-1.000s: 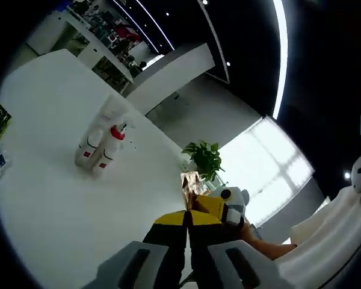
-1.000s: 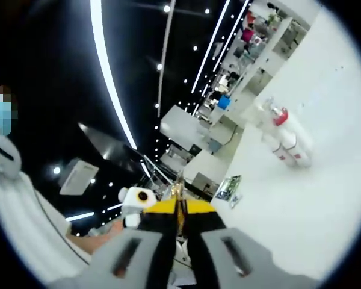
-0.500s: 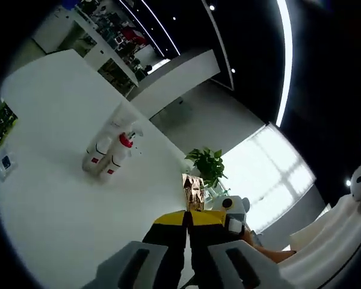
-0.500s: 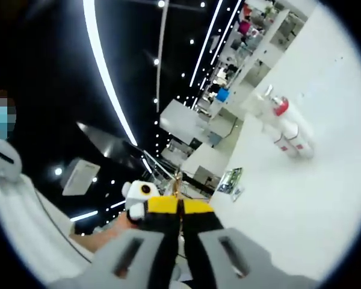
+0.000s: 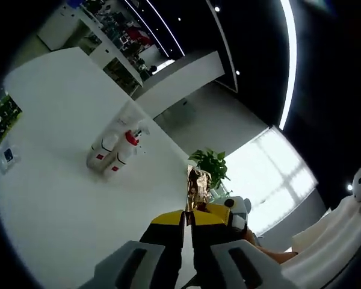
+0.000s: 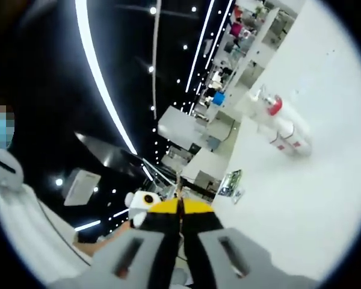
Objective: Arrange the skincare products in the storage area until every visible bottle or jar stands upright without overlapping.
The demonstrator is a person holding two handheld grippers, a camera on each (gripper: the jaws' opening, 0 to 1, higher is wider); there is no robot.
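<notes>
The two bottles (image 5: 113, 153) stand together upright on the white table (image 5: 54, 211), one red-capped, well apart from both tools; against a second ago only the views have swung slightly. Left gripper (image 5: 187, 221) and right gripper (image 6: 180, 209) have jaws pressed together, empty; the arranging looks done.

The right gripper (image 6: 180, 214) has its yellow-tipped jaws pressed together, nothing between them. Well ahead and to the right of the jaws, two white bottles (image 6: 283, 129) lie side by side on the white desk (image 6: 301, 205), one with a red cap. A small printed card (image 6: 230, 182) lies just right of the jaw tips.
</notes>
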